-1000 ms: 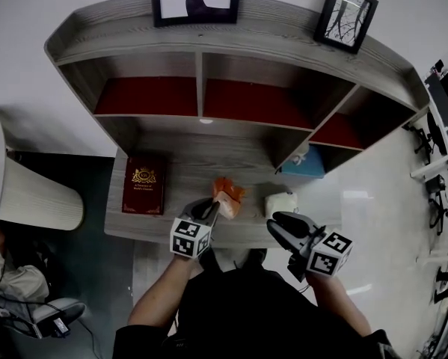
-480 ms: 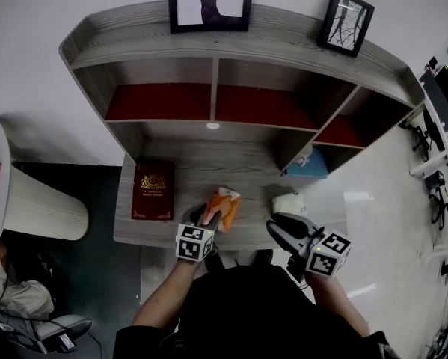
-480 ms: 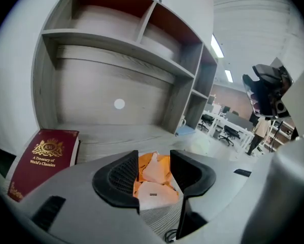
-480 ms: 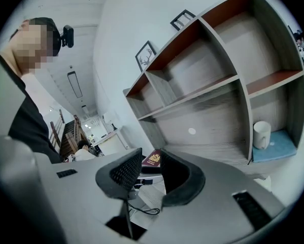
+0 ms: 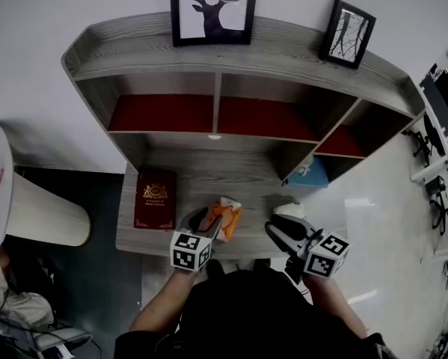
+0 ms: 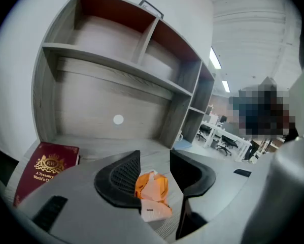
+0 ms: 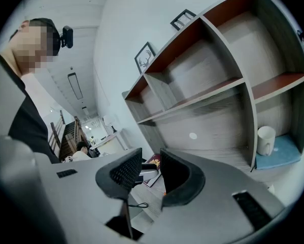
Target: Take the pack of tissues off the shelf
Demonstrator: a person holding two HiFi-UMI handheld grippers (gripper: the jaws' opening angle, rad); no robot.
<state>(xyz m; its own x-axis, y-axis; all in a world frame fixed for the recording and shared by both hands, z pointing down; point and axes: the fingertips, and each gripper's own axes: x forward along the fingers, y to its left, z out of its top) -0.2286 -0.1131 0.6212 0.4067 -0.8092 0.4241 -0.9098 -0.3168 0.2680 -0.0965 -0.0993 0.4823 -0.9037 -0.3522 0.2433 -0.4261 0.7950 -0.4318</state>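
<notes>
Left gripper jaws just opened, spread either side of pack of tissues, not pressing it; pack lies near desk board front edge; back straight out, no snagging wrapper; right gripper spread, empty.

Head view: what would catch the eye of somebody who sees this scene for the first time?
The orange pack of tissues stands out most: it lies on the grey desk between the jaws of the left gripper, which have just been opening. Next comes the dark red book at the desk's left, and the deer picture on top of the shelf unit.
</notes>
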